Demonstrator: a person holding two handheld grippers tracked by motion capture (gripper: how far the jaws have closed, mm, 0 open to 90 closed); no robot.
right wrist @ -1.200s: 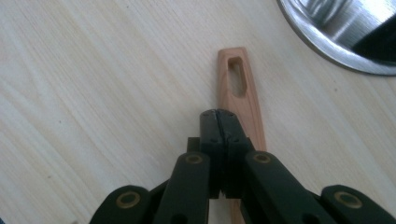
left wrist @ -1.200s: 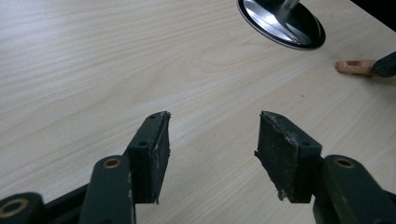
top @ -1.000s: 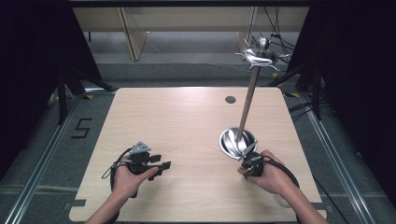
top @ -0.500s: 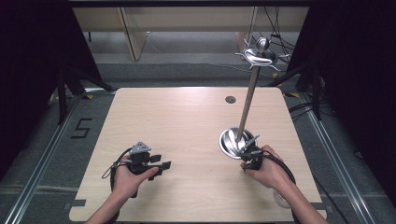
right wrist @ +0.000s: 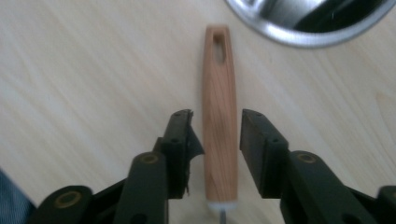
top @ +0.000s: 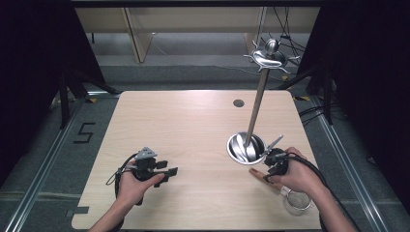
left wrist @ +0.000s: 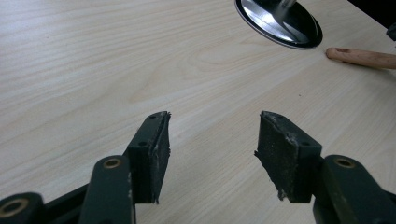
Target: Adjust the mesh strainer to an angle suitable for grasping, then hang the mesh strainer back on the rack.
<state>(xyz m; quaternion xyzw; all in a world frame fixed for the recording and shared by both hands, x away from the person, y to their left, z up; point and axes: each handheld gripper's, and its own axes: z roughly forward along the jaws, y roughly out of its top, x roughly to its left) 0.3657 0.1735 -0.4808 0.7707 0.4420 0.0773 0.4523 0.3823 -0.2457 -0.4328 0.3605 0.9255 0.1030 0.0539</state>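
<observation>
- Surface (top: 193, 140): light wood; carries all items below both grippers.
- Stand (top: 258, 104): tall metal pole rising from a round steel base (right wrist: 308, 21), just ahead of the right gripper (right wrist: 215, 128).
- Left gripper (left wrist: 212, 140): jaws wide apart, nothing between them, held over bare surface.
- Right gripper: jaws have just been opening; pads stand slightly clear of the handle on both sides.
- Wooden handle (right wrist: 218, 116): lies flat between the right gripper's jaws, slotted end toward the base.
</observation>
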